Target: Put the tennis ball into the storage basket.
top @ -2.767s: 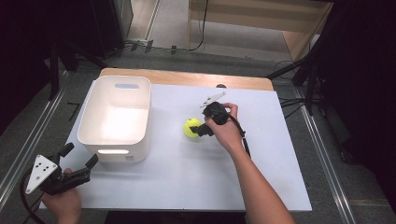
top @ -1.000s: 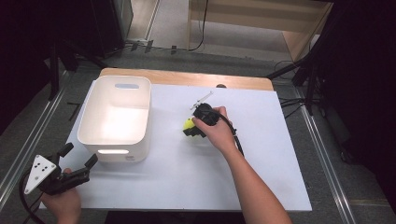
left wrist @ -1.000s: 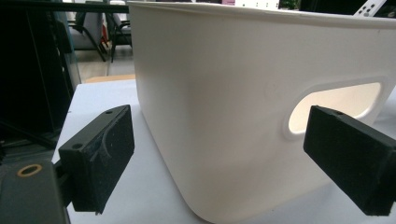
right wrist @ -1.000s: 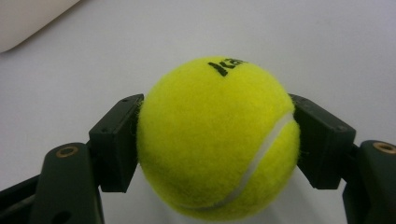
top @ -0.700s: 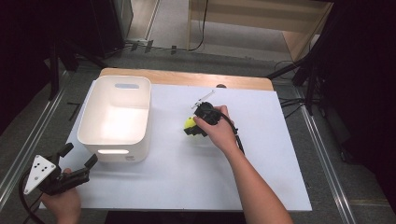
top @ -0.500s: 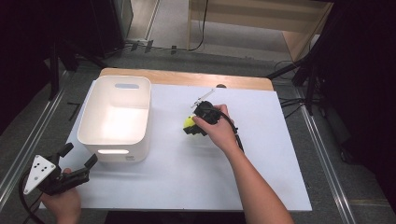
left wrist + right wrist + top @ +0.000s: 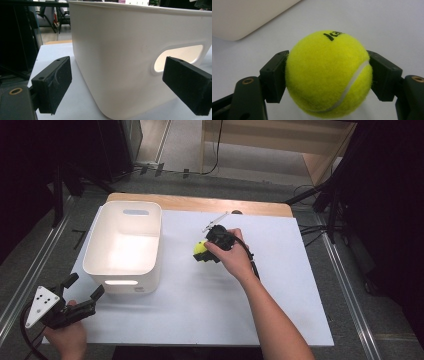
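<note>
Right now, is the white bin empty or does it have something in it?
Empty. The high view looks straight into the white bin and shows only its bare floor; the tennis ball sits outside, clamped in the right gripper.

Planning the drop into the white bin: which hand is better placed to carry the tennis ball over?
Right. The right gripper is already shut on the tennis ball. The left gripper is open at the white bin's near wall, holding nothing.

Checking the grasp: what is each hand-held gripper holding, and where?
Right hand-held gripper clamps the tennis ball across its sides. Left hand-held gripper holds nothing.
</note>
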Motion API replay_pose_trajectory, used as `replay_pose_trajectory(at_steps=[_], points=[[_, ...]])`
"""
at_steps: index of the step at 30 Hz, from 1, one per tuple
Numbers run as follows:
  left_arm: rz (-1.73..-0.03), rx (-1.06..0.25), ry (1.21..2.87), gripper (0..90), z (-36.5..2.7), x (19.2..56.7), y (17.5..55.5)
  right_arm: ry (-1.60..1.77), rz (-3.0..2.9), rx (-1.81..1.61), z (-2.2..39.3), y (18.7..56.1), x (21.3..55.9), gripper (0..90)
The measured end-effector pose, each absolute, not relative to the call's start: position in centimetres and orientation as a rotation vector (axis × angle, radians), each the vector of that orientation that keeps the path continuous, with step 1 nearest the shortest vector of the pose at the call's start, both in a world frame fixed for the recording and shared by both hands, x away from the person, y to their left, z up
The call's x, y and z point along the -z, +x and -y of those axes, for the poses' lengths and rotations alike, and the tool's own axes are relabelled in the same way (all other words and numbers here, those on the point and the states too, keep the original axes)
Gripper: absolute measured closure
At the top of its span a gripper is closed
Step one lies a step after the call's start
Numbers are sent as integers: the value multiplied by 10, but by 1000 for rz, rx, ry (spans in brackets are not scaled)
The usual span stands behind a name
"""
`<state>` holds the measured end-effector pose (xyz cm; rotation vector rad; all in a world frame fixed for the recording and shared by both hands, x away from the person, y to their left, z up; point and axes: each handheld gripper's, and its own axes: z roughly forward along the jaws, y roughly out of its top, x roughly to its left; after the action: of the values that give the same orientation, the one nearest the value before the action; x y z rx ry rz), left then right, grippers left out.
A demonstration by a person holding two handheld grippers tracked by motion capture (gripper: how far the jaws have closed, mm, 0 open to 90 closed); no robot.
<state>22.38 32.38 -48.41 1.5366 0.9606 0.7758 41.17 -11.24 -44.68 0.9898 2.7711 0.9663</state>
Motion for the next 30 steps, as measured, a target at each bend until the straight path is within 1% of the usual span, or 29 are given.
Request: replay_pose_trajectory(at_steps=[30], points=[[-964,-771,1535,85,-324,484,224,909,-2778,-1008,100,413,424,248]])
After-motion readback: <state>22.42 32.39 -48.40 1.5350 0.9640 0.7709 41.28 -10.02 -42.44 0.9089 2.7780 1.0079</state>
